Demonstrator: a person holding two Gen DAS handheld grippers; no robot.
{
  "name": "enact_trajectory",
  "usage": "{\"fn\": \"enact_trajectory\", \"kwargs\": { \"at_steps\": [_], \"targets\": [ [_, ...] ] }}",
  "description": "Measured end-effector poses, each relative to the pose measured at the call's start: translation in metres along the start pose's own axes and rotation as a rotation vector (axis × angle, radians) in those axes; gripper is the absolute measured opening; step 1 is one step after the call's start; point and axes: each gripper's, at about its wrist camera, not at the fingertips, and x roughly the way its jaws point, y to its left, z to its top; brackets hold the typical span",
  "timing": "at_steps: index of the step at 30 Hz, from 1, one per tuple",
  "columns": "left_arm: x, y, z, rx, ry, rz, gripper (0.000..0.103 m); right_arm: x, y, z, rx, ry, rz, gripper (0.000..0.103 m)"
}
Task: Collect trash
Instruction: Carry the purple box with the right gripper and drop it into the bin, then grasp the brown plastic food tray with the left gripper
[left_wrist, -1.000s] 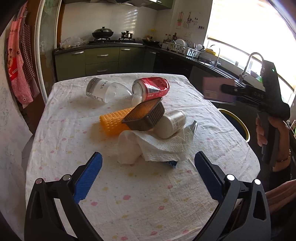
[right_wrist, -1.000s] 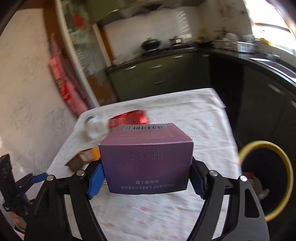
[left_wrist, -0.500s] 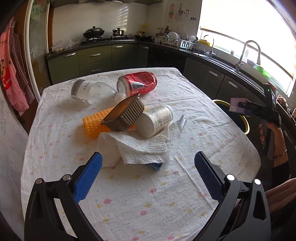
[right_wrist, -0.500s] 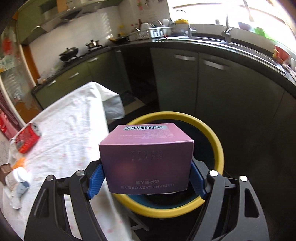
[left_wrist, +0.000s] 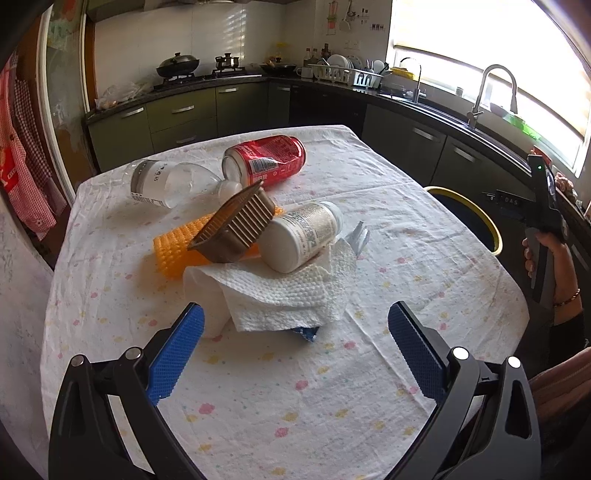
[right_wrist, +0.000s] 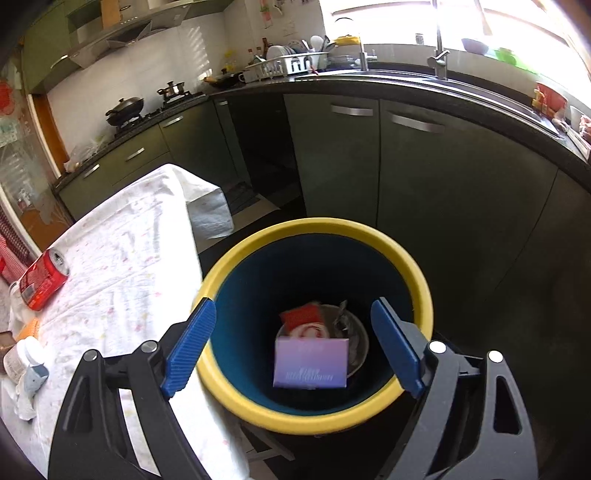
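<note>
My right gripper (right_wrist: 293, 347) is open and empty above the yellow-rimmed blue bin (right_wrist: 421, 280). The purple box (right_wrist: 311, 363) is blurred inside the bin, over red trash and a metal bowl. My left gripper (left_wrist: 295, 350) is open and empty, low over the table, just short of the trash pile: a white paper towel (left_wrist: 284, 291), a white bottle (left_wrist: 303, 236), a brown tray (left_wrist: 236, 225), an orange piece (left_wrist: 173, 251), a red can (left_wrist: 266, 158) and a clear bottle (left_wrist: 166, 182). The right gripper's handle (left_wrist: 543, 214) shows beside the bin rim (left_wrist: 476, 218).
The table (left_wrist: 258, 387) has a white flowered cloth; its edge (right_wrist: 192, 236) lies just left of the bin. Dark kitchen cabinets (right_wrist: 424, 177) stand behind the bin. A counter with a faucet (left_wrist: 491, 88) runs along the right.
My right gripper swung from the table to over the bin, then opened and let go of the purple box, which now falls inside the bin. The left gripper moved slightly.
</note>
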Motion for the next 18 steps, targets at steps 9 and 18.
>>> {"fn": "enact_trajectory", "kwargs": {
  "at_steps": [9,18],
  "targets": [
    [0.006,0.036,0.040,0.106,-0.041,-0.077,0.098,-0.012,0.031,-0.007,-0.057,0.006,0.055,0.082],
    [0.043,0.053,0.057,0.069,0.066,-0.233,0.059,-0.013,0.044,-0.010,-0.080,0.022,0.075,0.082]
  ]
}}
